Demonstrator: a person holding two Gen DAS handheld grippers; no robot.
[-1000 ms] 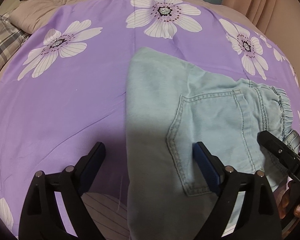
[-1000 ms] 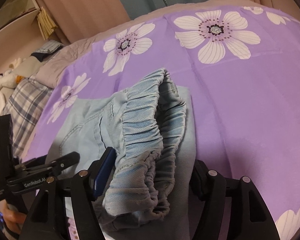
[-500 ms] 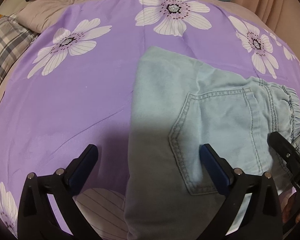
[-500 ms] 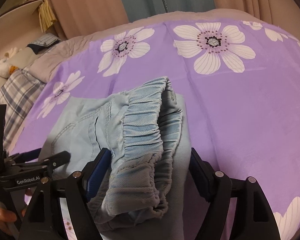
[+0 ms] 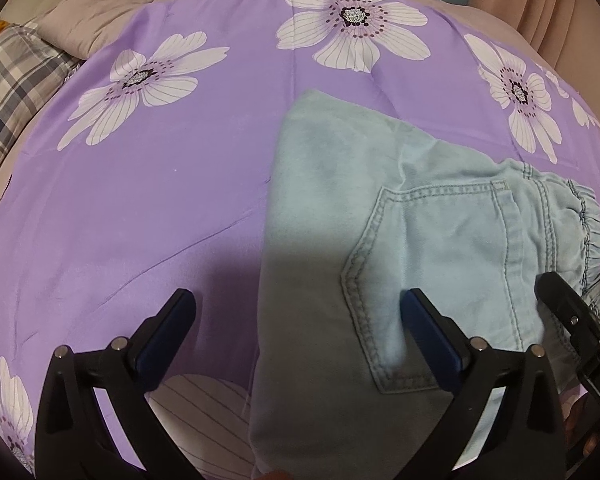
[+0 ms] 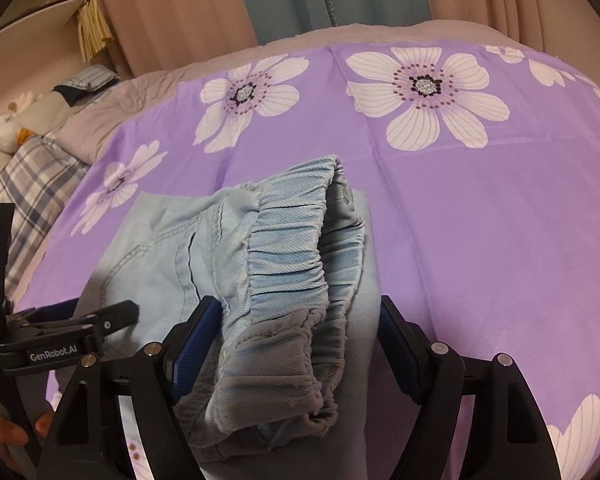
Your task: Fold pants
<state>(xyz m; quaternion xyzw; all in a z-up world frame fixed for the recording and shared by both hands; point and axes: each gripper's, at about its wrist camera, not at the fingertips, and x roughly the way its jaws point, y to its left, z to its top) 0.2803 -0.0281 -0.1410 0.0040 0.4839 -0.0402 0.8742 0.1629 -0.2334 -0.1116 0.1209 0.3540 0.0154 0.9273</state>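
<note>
The folded pants lie on the purple bed cover. The left gripper and the right gripper are both wide open, holding nothing.

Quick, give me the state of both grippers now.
Left gripper: open, holding nothing, over the pants.
Right gripper: open, waistband between its fingers, not clamped.

Dim warm indoor light; my shadow darkens the near bedspread; fisheye bends edges, corners vignette black.
</note>
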